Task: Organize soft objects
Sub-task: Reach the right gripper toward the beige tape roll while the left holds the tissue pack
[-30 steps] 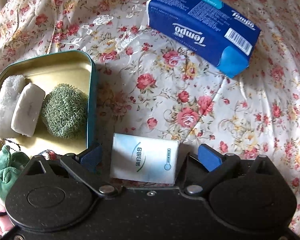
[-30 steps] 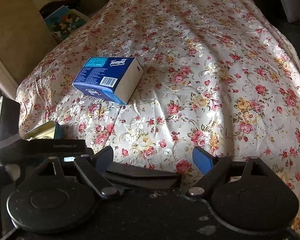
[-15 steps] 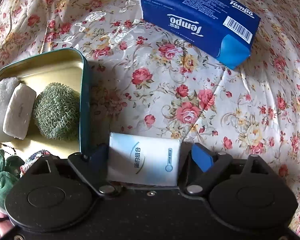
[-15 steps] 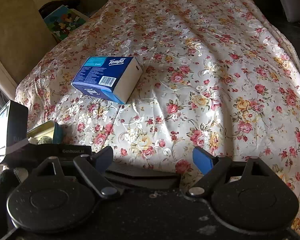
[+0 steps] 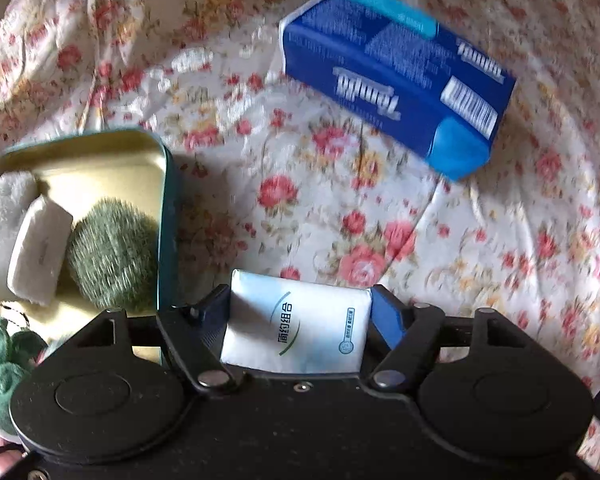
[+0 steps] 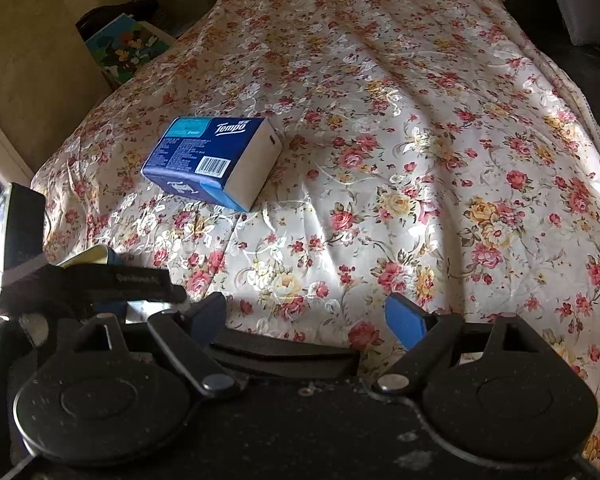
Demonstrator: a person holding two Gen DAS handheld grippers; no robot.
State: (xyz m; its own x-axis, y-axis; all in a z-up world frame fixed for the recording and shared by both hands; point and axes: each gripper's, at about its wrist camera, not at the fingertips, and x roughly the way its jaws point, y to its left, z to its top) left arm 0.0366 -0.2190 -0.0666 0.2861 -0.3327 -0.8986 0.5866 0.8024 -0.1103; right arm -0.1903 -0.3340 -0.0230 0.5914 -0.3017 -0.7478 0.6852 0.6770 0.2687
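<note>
A small white tissue pack (image 5: 296,328) lies on the floral bedspread between the blue pads of my left gripper (image 5: 298,308). Its jaws are closing and both pads touch the pack's sides. Left of it stands an open teal tin (image 5: 167,200) holding a green knitted scrubber (image 5: 112,256), a white bar-shaped pad (image 5: 40,248) and a white fluffy piece (image 5: 0,224). A large blue Tempo tissue pack (image 5: 396,92) (image 6: 212,156) lies farther back. My right gripper (image 6: 306,316) hovers open over bare bedspread, with nothing between its fingers.
A green plush toy (image 5: 0,364) sits at the tin's near left corner. The left gripper's body (image 6: 80,280) shows at the left of the right wrist view. A colourful box (image 6: 128,46) stands by the wall beyond the bed; a pale cushion (image 6: 580,0) lies far right.
My left gripper's jaws have closed in from wide apart until the pads meet the white tissue pack's sides. The left view has shifted slightly. The right gripper has stayed still.
</note>
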